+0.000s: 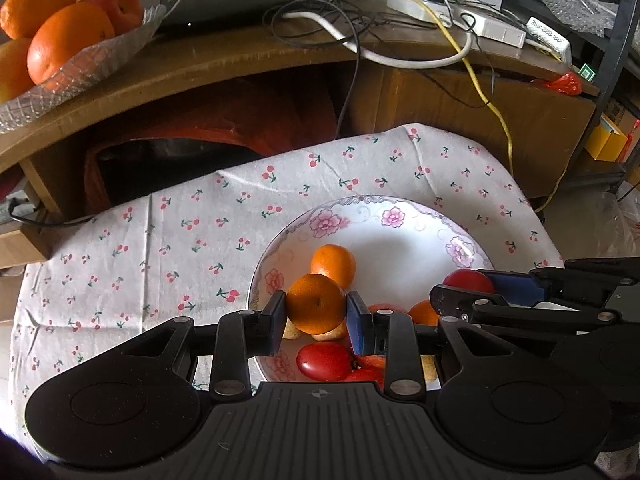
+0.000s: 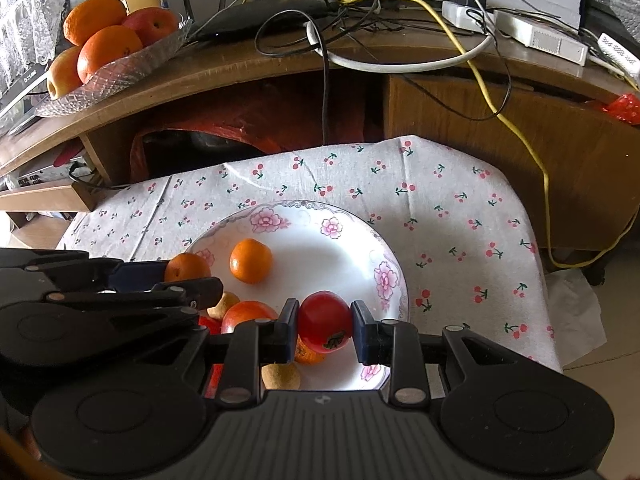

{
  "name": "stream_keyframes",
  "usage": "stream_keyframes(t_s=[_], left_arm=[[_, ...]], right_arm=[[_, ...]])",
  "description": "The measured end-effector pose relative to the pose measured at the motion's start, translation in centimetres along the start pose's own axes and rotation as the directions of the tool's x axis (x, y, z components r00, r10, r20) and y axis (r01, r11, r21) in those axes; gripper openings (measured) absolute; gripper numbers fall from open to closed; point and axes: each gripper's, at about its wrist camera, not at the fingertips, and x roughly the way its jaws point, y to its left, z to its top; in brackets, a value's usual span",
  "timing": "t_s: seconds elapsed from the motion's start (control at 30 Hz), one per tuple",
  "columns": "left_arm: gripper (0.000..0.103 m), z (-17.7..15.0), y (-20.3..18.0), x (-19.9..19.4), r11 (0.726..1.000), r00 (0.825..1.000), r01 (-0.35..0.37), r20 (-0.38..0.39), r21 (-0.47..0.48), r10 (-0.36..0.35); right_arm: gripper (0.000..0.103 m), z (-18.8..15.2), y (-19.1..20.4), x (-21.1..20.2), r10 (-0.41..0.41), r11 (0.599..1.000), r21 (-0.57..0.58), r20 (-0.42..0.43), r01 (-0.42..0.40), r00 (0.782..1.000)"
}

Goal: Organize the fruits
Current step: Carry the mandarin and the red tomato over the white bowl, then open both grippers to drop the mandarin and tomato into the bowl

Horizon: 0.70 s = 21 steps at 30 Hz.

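L gripper (image 1: 316,322) is clenched on a small orange (image 1: 316,303), pads touching both its sides, held above the near-left part of the floral plate (image 1: 400,206). R gripper (image 2: 325,330) is grasping a red tomato-like fruit (image 2: 325,326); left pad touches it, right pad at or just off its other side, over the near-right part of the plate. In the L view the R gripper comes in from the right, its fingers around that same red fruit.

In the plate, near edge: another red fruit (image 1: 323,360), pale yellowish fruits (image 1: 330,334) under the held orange, and more orange and red pieces partly hidden by the grippers. Farther in, toward the plate's middle-left, a loose small orange (image 2: 251,261) sits alone w/ bare white plate beyond it.

Plate stands on a cherry-print cloth (image 2: 440,200), towards its near-left; cloth's far edge meets a wooden desk (image 2: 480,120).

On the desk's far-left corner: glass dish (image 2: 132,60) w/ big oranges (image 2: 108,52) and an apple (image 2: 152,22). Across the desk top: tangled cables, incl. a yellow cable (image 2: 480,76) dropping over the front edge, plus white boxes (image 2: 540,38) at far right.
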Motion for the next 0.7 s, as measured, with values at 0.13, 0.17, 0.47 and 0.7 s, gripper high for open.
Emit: stream_keyframes(t_s=[0.13, 0.17, 0.47, 0.7], left_arm=[[0.039, -0.04, 0.08, 0.32, 1.0, 1.0, -0.001, -0.006, -0.009, 0.001], [0.039, -0.04, 0.11, 0.38, 1.0, 1.0, 0.002, -0.008, -0.012, -0.002], [0.04, 0.02, 0.2, 0.35, 1.0, 1.0, 0.012, -0.015, -0.026, -0.012], [0.047, 0.1, 0.26, 0.09, 0.999, 1.0, 0.016, -0.005, -0.038, -0.016]], right_arm=[[0.03, 0.01, -0.09, 0.31, 0.007, 1.0, 0.009, -0.003, -0.007, 1.0], [0.03, 0.01, -0.15, 0.34, 0.009, 1.0, 0.013, -0.005, -0.009, 1.0], [0.031, 0.0, -0.56, 0.36, 0.028, 0.999, 0.042, -0.017, -0.027, 0.999], [0.031, 0.1, -0.94, 0.08, 0.034, 0.998, 0.062, -0.009, -0.033, 0.999]])
